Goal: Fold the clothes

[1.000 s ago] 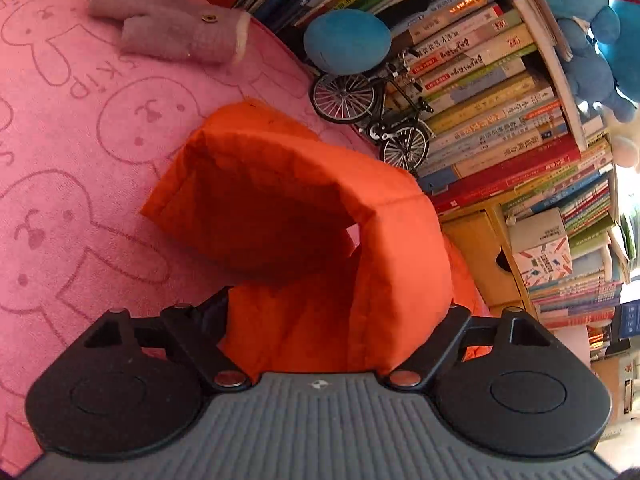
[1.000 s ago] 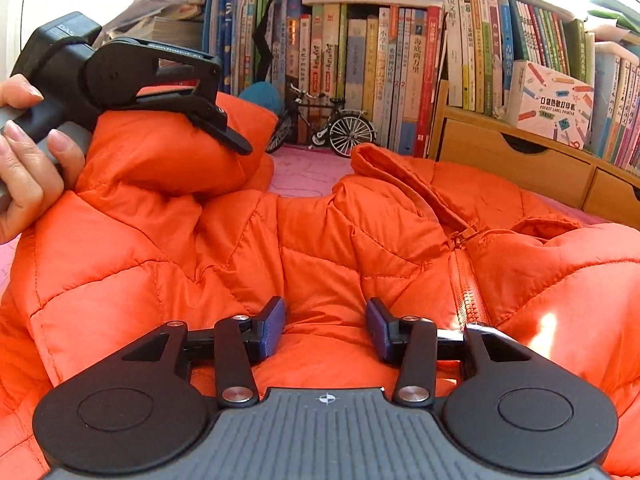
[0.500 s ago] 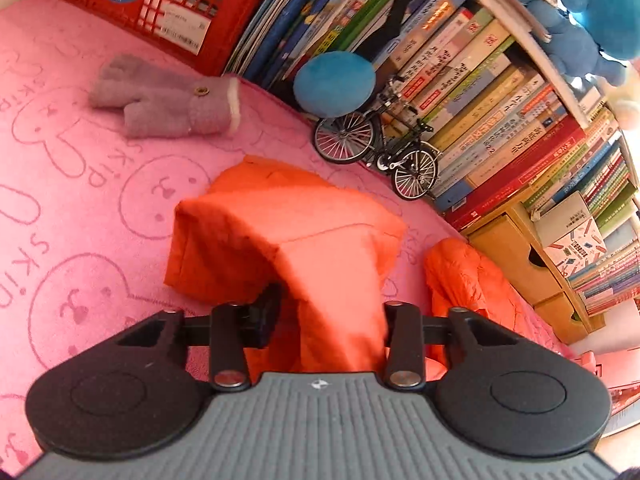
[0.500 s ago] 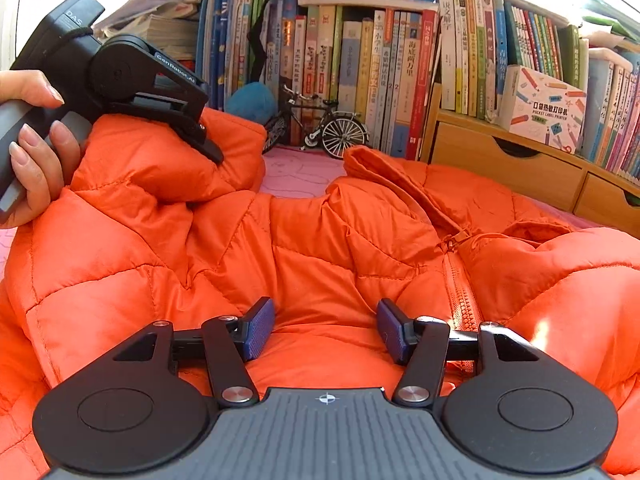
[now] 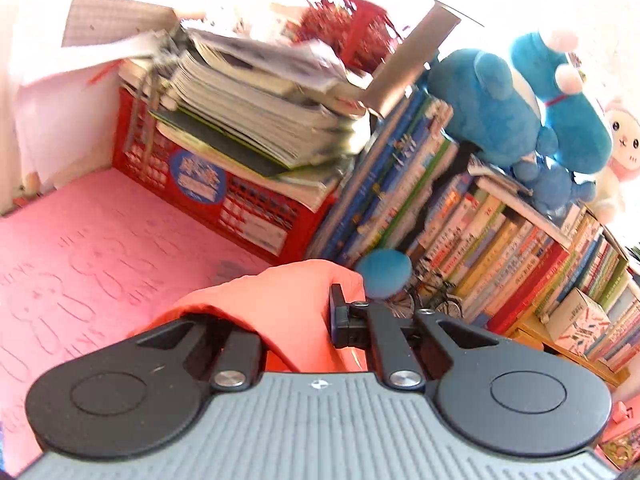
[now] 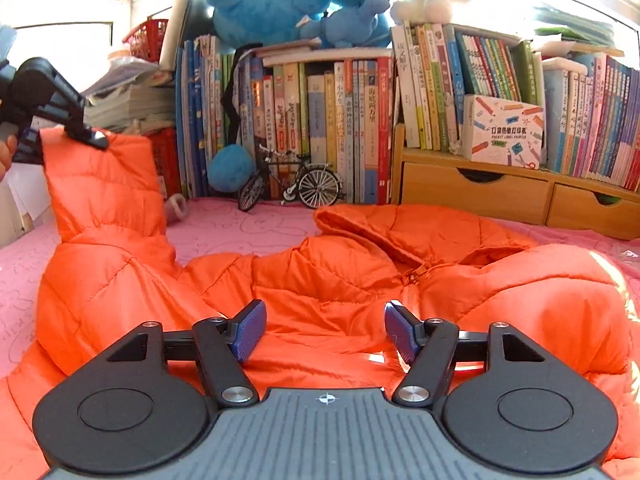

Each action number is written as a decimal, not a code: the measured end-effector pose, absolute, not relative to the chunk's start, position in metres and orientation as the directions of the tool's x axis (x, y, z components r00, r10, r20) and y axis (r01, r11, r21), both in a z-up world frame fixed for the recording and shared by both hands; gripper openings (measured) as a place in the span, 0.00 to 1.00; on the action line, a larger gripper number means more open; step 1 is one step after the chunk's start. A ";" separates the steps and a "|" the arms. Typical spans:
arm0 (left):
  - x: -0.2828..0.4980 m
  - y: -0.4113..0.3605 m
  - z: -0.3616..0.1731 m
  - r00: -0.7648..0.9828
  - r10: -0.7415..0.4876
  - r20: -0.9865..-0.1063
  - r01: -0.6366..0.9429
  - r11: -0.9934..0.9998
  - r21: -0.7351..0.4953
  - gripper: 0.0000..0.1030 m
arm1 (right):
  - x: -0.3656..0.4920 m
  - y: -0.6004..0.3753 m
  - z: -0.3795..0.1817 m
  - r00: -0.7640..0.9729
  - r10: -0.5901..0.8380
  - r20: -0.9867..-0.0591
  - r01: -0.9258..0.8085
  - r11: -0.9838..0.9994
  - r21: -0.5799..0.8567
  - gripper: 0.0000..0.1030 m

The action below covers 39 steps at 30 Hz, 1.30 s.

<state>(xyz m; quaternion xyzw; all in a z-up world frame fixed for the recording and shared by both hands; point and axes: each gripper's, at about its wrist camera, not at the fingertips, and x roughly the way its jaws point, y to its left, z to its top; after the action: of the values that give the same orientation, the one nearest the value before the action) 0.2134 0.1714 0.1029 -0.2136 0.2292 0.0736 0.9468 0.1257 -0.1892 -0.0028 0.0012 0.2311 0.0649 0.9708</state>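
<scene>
An orange puffer jacket lies spread on the pink rabbit-print sheet, zip side up. Its left sleeve is pulled up and stands well off the sheet. My left gripper is shut on the sleeve's end, held by a hand at the frame's left edge. In the left wrist view the orange sleeve fills the space between the fingers of my left gripper and covers the left finger. My right gripper hovers open just above the jacket's lower front, its blue pads apart with nothing between them.
A wall of books lines the back, with plush toys on top. In front stand a model bicycle and a blue ball. Wooden drawers sit at the right, a red crate under stacked books at the left, and a grey glove near it.
My left gripper has closed on the sleeve and raised it high, tilting up toward the crate and books. My right gripper has opened a little wider over the jacket.
</scene>
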 end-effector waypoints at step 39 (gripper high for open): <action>0.126 0.171 0.086 0.890 0.071 -0.450 -0.128 0.987 -0.099 0.61 | 0.121 -0.295 0.032 0.848 -0.004 -0.530 0.091 0.986 0.138 1.00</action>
<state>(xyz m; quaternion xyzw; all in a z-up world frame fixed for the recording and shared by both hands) 0.1261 0.1706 0.0861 -0.0630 0.2284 0.0512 0.9702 0.1211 -0.2948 0.0316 0.0791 0.2744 -0.0247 0.9580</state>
